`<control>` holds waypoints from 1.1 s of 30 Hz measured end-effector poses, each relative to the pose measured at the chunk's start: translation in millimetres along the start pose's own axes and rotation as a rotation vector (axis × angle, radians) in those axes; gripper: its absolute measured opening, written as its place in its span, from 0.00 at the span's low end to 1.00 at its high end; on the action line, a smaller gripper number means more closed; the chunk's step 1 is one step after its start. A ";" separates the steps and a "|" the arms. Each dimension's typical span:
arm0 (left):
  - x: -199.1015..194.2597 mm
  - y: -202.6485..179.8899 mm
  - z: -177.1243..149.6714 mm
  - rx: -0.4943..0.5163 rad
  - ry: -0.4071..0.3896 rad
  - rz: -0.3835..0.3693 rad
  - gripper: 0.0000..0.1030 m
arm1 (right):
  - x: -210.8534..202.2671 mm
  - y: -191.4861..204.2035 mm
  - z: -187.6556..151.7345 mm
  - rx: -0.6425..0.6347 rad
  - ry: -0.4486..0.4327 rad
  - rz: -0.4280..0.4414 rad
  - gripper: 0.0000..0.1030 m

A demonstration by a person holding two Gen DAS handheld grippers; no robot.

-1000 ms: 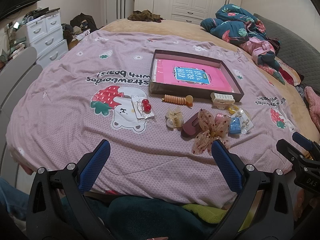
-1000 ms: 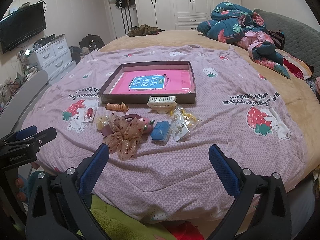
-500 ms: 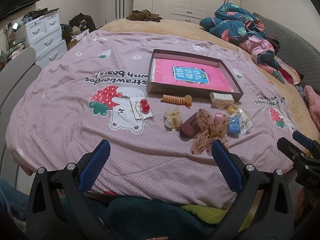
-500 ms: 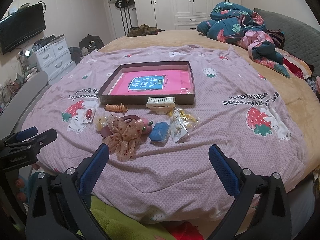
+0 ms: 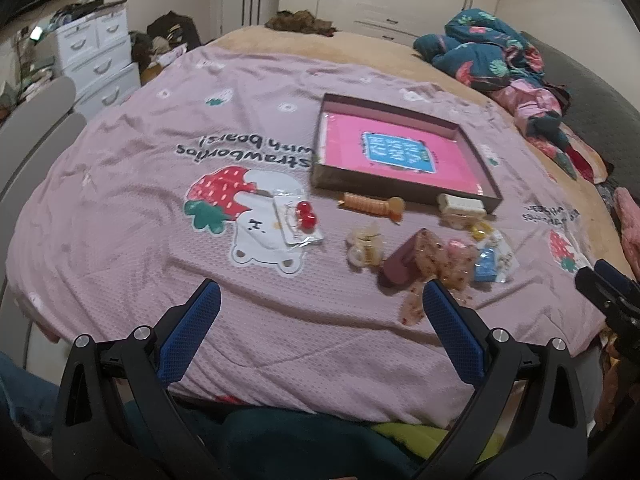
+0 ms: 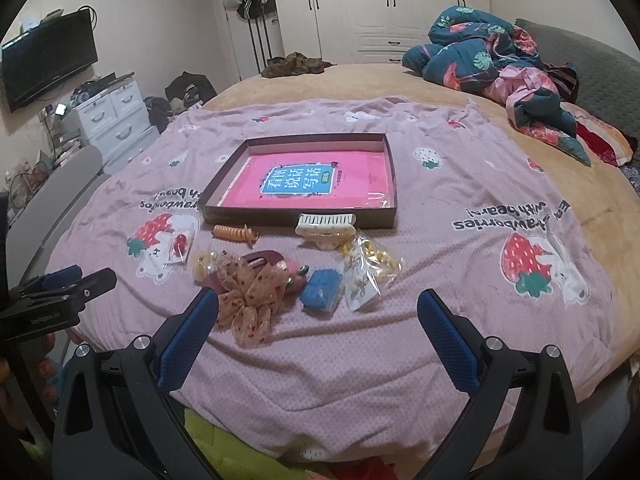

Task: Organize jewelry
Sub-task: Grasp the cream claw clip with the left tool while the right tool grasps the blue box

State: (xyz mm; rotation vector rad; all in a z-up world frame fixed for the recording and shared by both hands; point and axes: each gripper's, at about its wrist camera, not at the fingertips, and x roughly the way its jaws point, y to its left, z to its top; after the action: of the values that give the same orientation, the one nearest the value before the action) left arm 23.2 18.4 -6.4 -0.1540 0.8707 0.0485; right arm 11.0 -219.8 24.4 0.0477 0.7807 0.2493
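Note:
A brown tray (image 5: 404, 189) (image 6: 300, 216) with a pink book inside lies on the pink bedspread. In front of it lie an orange spiral clip (image 5: 368, 205) (image 6: 234, 234), a cream claw clip (image 5: 460, 204) (image 6: 326, 226), a bagged red cherry earring (image 5: 304, 216) (image 6: 178, 246), a pearl clip (image 5: 364, 246), a maroon clip with a sheer bow (image 5: 424, 264) (image 6: 252, 284), a blue box (image 5: 486, 266) (image 6: 322, 288) and bagged gold pieces (image 6: 368, 268). My left gripper (image 5: 318, 312) and my right gripper (image 6: 318, 314) are open and empty, near the bed's front edge.
Crumpled blue and pink bedding (image 6: 500, 64) lies at the back right of the bed. White drawers (image 5: 96, 60) and a grey chair back (image 5: 36, 120) stand to the left. Wardrobes (image 6: 384, 4) line the far wall.
Both grippers have moved a little forward toward the items. Their jaws stay open. Nothing on the bed has moved.

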 end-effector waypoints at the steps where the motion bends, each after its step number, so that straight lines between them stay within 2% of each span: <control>1: 3.6 2.8 1.8 -0.006 0.007 -0.002 0.92 | 4.0 -1.7 2.5 -0.001 0.006 0.003 0.96; 5: 17.5 10.5 6.8 -0.021 0.037 -0.014 0.92 | 20.9 -8.4 5.8 0.019 0.045 0.032 0.96; 10: 42.4 10.1 14.7 0.011 0.073 -0.021 0.92 | 46.3 -9.8 3.6 0.018 0.092 0.040 0.96; 17: 76.0 -9.0 19.6 0.065 0.127 -0.079 0.91 | 74.0 -12.9 -2.1 0.028 0.139 0.031 0.95; 20: 86.3 -20.1 21.7 0.090 0.141 -0.108 0.77 | 86.8 -14.8 -4.6 0.029 0.166 0.027 0.80; 25: 103.8 -27.0 26.4 0.099 0.167 -0.118 0.55 | 105.8 -18.7 -9.7 0.049 0.214 0.041 0.67; 30: 113.9 -25.3 25.8 0.083 0.189 -0.157 0.42 | 124.5 -18.3 -13.2 0.060 0.258 0.063 0.52; 33: 118.9 -24.7 25.8 0.075 0.201 -0.180 0.33 | 133.3 -16.1 -14.9 0.056 0.274 0.067 0.49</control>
State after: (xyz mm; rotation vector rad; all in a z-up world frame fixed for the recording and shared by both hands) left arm 121.9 -4.4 -78.2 -0.1682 1.0542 -0.1705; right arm 94.8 -204.1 -80.3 0.0940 1.0598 0.3012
